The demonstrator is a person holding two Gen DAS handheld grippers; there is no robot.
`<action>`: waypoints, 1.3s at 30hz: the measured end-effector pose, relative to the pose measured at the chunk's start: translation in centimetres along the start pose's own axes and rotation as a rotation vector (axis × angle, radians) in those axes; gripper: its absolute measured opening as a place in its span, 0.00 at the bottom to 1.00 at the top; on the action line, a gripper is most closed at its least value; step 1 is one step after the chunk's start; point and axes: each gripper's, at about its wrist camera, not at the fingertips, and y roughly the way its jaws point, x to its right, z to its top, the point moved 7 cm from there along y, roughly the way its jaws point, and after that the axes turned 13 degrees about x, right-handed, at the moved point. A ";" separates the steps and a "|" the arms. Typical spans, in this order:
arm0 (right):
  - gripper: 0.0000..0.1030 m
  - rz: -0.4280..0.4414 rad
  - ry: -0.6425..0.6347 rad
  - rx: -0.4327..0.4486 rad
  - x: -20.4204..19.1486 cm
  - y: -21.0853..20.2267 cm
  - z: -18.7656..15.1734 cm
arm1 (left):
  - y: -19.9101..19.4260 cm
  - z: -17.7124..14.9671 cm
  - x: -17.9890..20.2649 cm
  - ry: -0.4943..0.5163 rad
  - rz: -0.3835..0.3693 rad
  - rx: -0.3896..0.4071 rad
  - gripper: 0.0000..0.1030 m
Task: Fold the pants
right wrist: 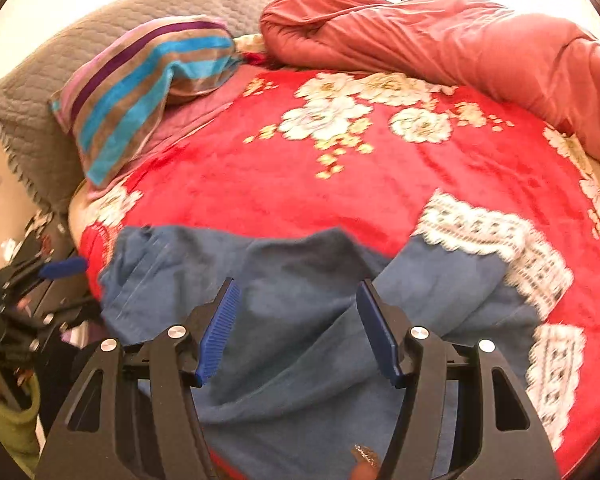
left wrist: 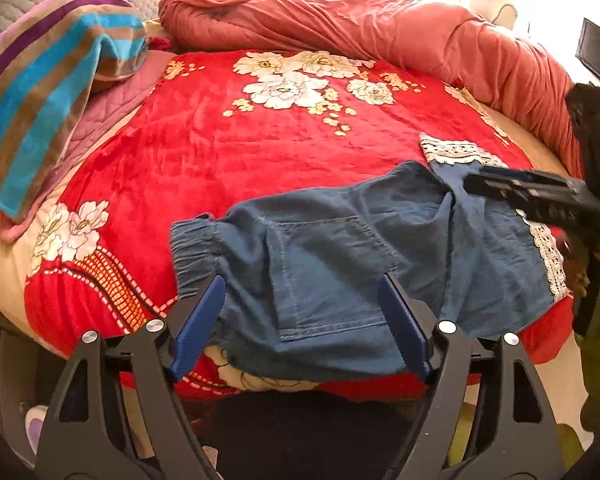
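1. Left wrist view: the blue denim pants with white lace hems (left wrist: 340, 248) lie flat on the red plush floral blanket (left wrist: 236, 152), spread from centre out to four o'clock; the elastic waistband sits at nine o'clock of the garment, a back pocket faces up at centre.
2. The left gripper (left wrist: 300, 320) hangs over the near edge of the pants at six o'clock; its blue-padded jaws stand wide, cloth showing beneath them but the pads not pressing on it.
3. The right gripper (left wrist: 540, 196) comes in at three o'clock, black and low over the lace-trimmed leg; from this side I cannot tell how its jaws stand.
4. A striped turquoise, brown and purple towel (left wrist: 48, 92) lies at ten o'clock; a rolled salmon-pink quilt (left wrist: 380, 28) curves from twelve to two o'clock.
5. Right wrist view: the right gripper (right wrist: 298, 328) hovers above the rumpled denim at six o'clock; its blue pads are spread apart with nothing pinched, fabric lying loose below.
6. The lace hems blur at three to four o'clock; the left gripper's blue finger (right wrist: 62, 268) peeks in at nine o'clock beside the waistband end.
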 end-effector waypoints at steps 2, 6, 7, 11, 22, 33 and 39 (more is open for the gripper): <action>0.58 -0.012 0.006 0.001 1.1 0.5 0.7 | 0.2 0.2 0.4 0.004 0.000 -0.003 0.71; 0.58 -0.038 0.009 -0.007 2.7 1.7 1.7 | 0.9 0.7 1.5 0.013 -0.008 -0.014 0.72; 0.58 -0.042 0.011 -0.013 3.0 2.1 1.8 | 1.2 0.8 1.7 0.016 -0.010 -0.019 0.73; 0.58 -0.076 0.035 -0.039 5.3 4.1 2.3 | 2.4 0.9 3.1 0.025 -0.029 -0.041 0.73; 0.58 -0.231 0.096 -0.116 12.0 8.9 2.1 | 6.3 -1.3 10.9 0.070 -0.224 -0.142 0.73; 0.24 -0.368 0.049 -0.163 14.0 13.1 1.8 | 9.8 -4.0 14.9 0.143 -0.256 -0.204 0.55; 0.08 -0.297 0.139 -0.059 15.3 9.1 2.3 | 9.6 -4.1 14.6 0.130 -0.261 -0.193 0.54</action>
